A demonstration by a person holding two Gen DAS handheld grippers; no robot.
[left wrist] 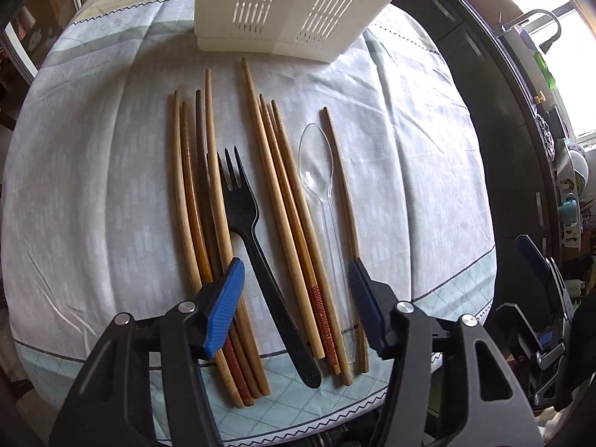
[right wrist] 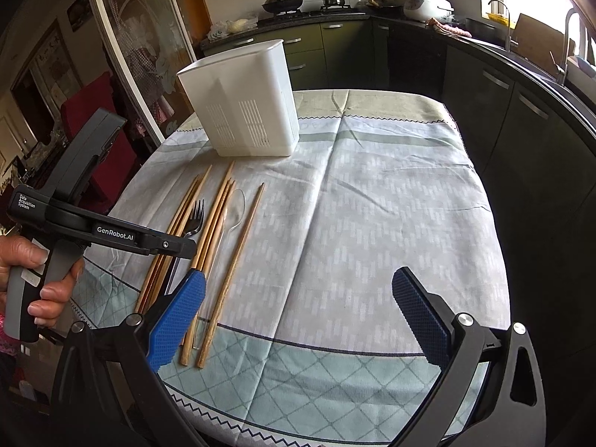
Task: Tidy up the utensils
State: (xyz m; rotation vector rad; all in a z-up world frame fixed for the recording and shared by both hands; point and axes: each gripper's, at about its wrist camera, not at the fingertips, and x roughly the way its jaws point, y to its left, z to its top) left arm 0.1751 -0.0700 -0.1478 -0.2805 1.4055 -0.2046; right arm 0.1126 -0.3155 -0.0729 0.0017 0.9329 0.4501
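Several wooden chopsticks point(left wrist: 193, 223) lie side by side on the tablecloth with a black plastic fork point(left wrist: 257, 249) and a clear plastic spoon point(left wrist: 316, 171) among them. A white slotted utensil holder point(left wrist: 283, 11) stands upright behind them. My left gripper point(left wrist: 296, 279) is open and empty, hovering over the handle ends of the fork and the middle chopsticks. My right gripper point(right wrist: 298, 298) is open and empty, to the right of the utensils point(right wrist: 223, 246) near the table's front edge. The holder point(right wrist: 246, 104) and the left gripper's body point(right wrist: 111, 231) show in the right wrist view.
The table has a pale blue-and-white cloth point(right wrist: 372, 205) with a patterned border at the front edge. Dark kitchen cabinets point(right wrist: 521, 119) and a sink run along the right. A red chair point(right wrist: 93, 119) and a glass door stand at the left.
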